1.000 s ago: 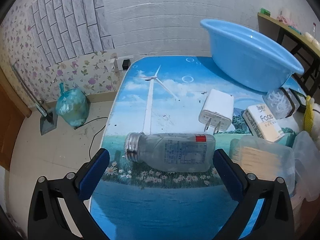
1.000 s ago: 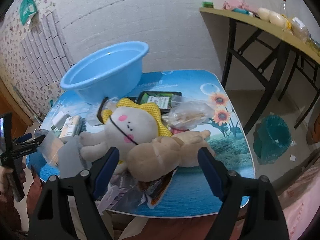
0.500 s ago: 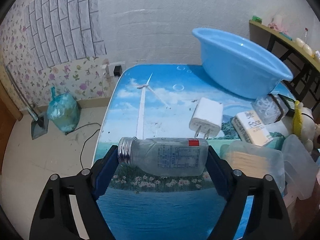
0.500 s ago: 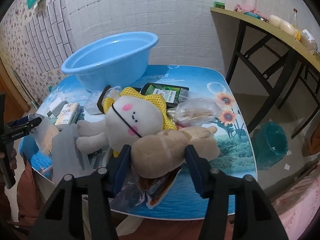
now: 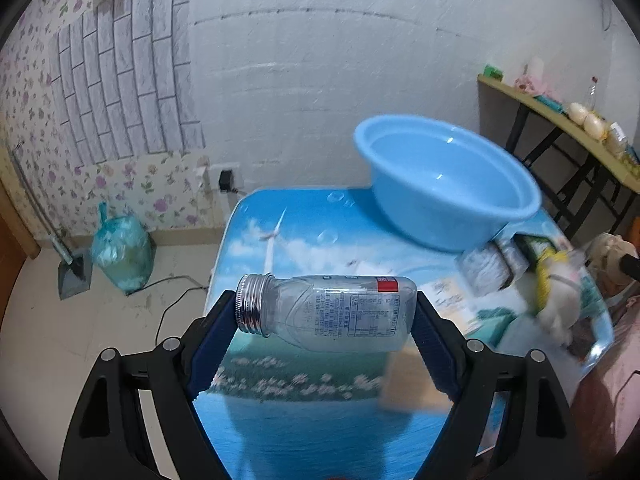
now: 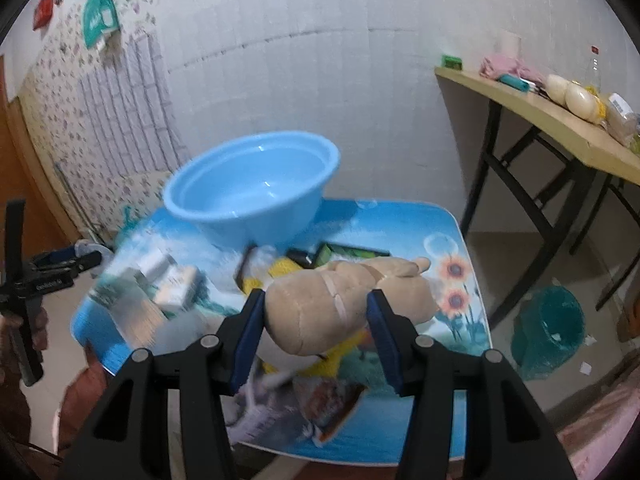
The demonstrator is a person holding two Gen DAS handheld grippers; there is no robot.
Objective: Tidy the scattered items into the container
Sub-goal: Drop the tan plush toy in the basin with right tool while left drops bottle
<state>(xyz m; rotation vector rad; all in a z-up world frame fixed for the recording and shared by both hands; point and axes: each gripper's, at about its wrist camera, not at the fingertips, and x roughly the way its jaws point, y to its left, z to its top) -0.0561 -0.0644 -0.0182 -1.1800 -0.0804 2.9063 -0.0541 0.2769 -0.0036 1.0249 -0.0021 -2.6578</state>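
My left gripper point(image 5: 325, 314) is shut on a clear plastic bottle point(image 5: 332, 312) with a silver threaded neck, held sideways above the table. My right gripper point(image 6: 316, 322) is shut on a tan plush toy point(image 6: 340, 300) and holds it above the table. The empty blue basin point(image 5: 444, 184) stands at the table's back, ahead and right of the left gripper; in the right wrist view the basin point(image 6: 252, 196) is ahead and left. The left gripper also shows in the right wrist view point(image 6: 60, 266), at the far left.
On the blue picture table point(image 5: 304, 236) lie a white and yellow plush point(image 5: 556, 300), small boxes point(image 6: 176, 284), a dark packet point(image 6: 352, 254) and blurred clear containers. A bin bag point(image 5: 122, 252) and a green bin point(image 6: 548, 332) stand on the floor. A side table point(image 6: 560, 128) is right.
Both grippers closed, the left on the bottle and the right on the tan plush, and both lifted their loads off the table toward the basin.
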